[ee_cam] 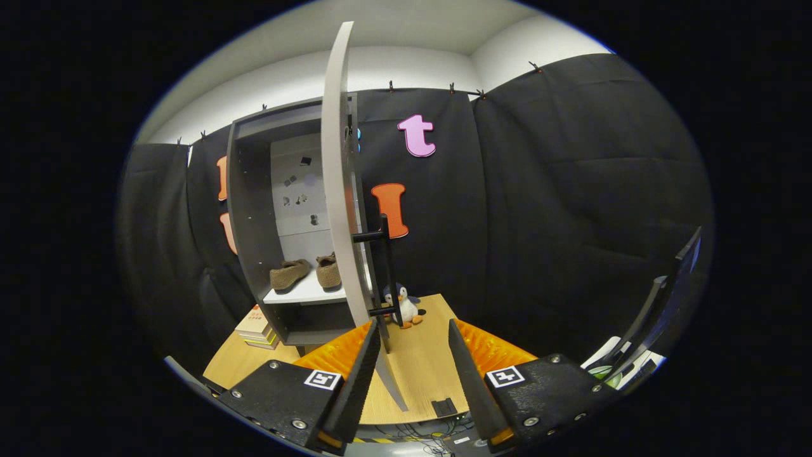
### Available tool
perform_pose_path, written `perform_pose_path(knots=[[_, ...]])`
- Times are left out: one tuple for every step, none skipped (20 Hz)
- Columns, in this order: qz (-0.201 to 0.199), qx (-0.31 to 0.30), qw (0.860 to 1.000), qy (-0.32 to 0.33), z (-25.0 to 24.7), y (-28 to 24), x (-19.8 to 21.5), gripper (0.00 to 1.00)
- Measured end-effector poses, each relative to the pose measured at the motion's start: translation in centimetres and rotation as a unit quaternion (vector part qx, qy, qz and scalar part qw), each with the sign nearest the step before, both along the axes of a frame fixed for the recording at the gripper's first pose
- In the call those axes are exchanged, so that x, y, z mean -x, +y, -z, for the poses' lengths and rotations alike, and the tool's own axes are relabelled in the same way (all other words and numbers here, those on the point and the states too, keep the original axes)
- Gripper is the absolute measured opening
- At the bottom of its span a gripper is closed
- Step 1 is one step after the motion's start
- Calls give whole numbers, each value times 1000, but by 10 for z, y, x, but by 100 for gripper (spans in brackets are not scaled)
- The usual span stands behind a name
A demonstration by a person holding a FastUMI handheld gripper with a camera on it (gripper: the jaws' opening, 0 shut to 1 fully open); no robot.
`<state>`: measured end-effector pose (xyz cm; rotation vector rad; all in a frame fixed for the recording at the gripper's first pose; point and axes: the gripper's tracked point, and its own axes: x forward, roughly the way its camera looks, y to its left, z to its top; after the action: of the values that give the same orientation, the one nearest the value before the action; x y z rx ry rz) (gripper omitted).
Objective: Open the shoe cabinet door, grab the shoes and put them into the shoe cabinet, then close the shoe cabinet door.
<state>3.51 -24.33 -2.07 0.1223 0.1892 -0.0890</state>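
The gripper (pixel 415 330) is spread wide, its two fingers apart and pinching nothing. The left finger (pixel 366 362) sits next to the lower edge of the shoe cabinet door (pixel 336 190), just beside the door's black bar handle (pixel 385 279). The door stands open, seen edge-on and swung out from the grey shoe cabinet (pixel 254 209). Inside the cabinet, a pair of brown shoes (pixel 304 271) rests on a white shelf (pixel 304 293). The cabinet stands on the wooden tabletop (pixel 422 374). A small penguin toy (pixel 405 308) sits on the tabletop beyond the fingers, right of the handle. A stack of books (pixel 257 328) lies left of the cabinet base.
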Motion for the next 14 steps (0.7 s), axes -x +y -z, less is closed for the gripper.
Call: perform_pose_path(knots=[[-7, -2, 1000, 1, 2, -3, -6, 69], [-16, -3, 1000, 1, 4, -3, -13, 70], [-25, -5, 1000, 0, 6, -3, -20, 70], [-31, -4, 999, 2, 9, -3, -26, 71], [-37, -4, 999, 2, 11, -1, -31, 71], [-45, -5, 999, 3, 12, 0, -35, 71], [-53, -7, 999, 4, 14, 3, -39, 72], [-58, -8, 998, 6, 15, 4, -38, 72], [-57, -6, 998, 8, 16, 2, -36, 72], [-57, -3, 998, 9, 16, 2, -36, 72], [-59, -3, 998, 7, 15, 3, -35, 72], [-60, -6, 998, 6, 16, 6, -39, 72], [-63, -3, 998, 6, 18, 7, -40, 72], [-66, 1, 998, 3, 17, 8, -40, 71]])
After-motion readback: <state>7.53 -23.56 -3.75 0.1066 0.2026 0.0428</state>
